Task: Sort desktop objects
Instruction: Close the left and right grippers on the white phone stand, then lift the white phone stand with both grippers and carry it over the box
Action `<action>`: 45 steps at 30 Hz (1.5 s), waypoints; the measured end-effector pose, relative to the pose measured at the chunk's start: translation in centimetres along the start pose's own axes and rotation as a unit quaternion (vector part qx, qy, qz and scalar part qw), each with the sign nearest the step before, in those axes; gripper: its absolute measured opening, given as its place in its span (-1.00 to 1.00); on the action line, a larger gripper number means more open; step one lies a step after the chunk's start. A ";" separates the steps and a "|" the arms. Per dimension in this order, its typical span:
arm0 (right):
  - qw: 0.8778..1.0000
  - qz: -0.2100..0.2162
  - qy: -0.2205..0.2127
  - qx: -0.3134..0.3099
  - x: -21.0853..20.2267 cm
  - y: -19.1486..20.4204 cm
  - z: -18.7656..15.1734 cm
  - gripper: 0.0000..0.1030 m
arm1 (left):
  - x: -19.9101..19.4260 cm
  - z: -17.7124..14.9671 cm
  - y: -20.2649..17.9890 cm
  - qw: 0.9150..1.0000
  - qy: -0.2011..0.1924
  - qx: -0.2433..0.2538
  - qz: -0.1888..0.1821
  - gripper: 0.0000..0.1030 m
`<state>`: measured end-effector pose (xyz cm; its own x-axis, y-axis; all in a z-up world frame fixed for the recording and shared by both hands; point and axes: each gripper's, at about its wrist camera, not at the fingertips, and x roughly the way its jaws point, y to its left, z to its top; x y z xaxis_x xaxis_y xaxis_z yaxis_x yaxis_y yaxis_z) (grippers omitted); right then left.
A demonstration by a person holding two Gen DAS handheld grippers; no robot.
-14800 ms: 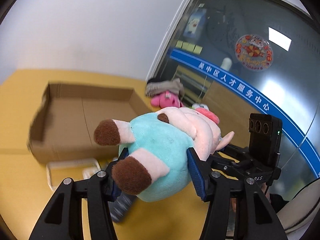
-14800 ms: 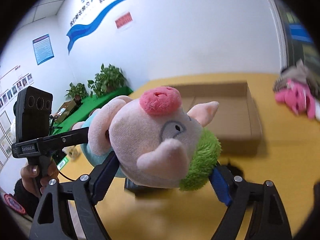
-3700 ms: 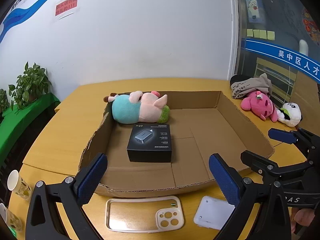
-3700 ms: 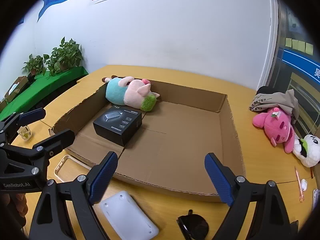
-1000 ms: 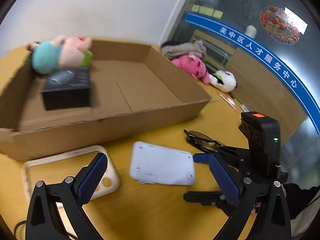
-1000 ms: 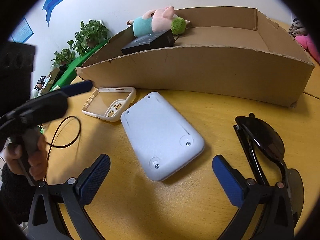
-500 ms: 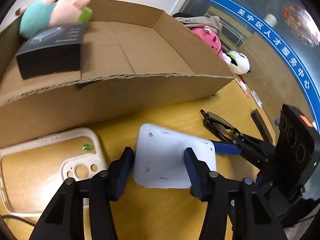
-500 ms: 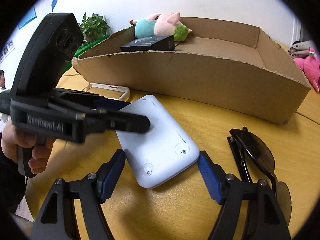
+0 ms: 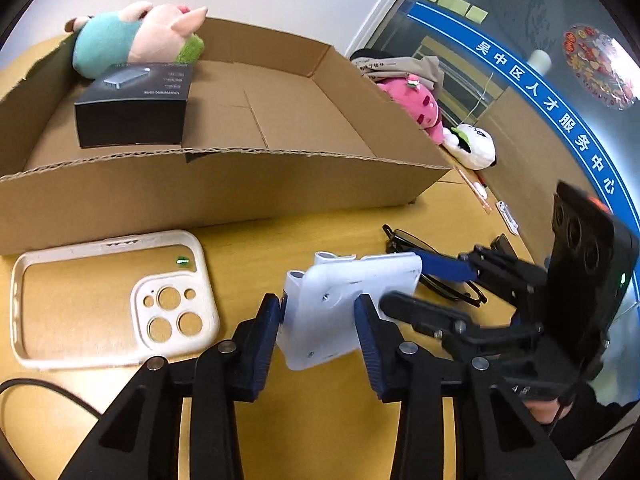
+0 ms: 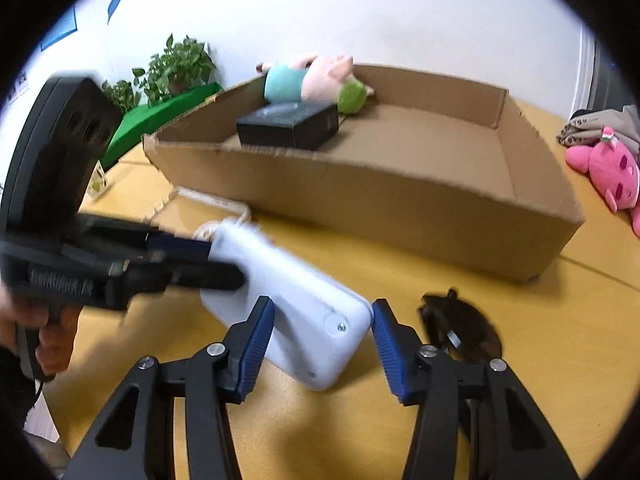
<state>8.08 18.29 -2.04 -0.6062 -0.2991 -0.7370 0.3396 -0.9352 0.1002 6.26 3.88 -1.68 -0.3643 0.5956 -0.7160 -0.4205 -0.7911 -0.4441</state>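
White plastic device (image 9: 352, 304) clamped in left gripper (image 9: 318, 320), tilted off worktop (image 9: 280, 240). Right gripper (image 10: 322, 334) brackets its other end, pads (image 10: 384, 334) prob touching, steadies awkward slab. Cardboard box (image 9: 224, 196) just ahead, likely drop spot; sunglasses (image 10: 464, 328) right of right gripper.

The sunglasses (image 10: 464, 330) are motion-blurred and partly behind the right gripper (image 10: 323, 334); the pink toy (image 10: 614, 176) is cut by the edge.

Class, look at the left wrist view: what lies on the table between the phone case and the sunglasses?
The white device lies there, between the phone case and the sunglasses. The left tool and the right tool each close on it. The left wrist view shows this.
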 end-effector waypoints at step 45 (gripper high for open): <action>0.985 0.141 0.077 -0.061 1.9 1.3 2.4 0.56 | -4.2 -2.0 4.2 0.994 -0.038 -0.102 -0.030 0.32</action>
<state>5.64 16.04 -1.71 -0.3621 -0.5021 -0.7854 0.5679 -0.7869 0.2412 7.64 -2.25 -1.62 -0.4095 0.6448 -0.6454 -0.2688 -0.7613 -0.5900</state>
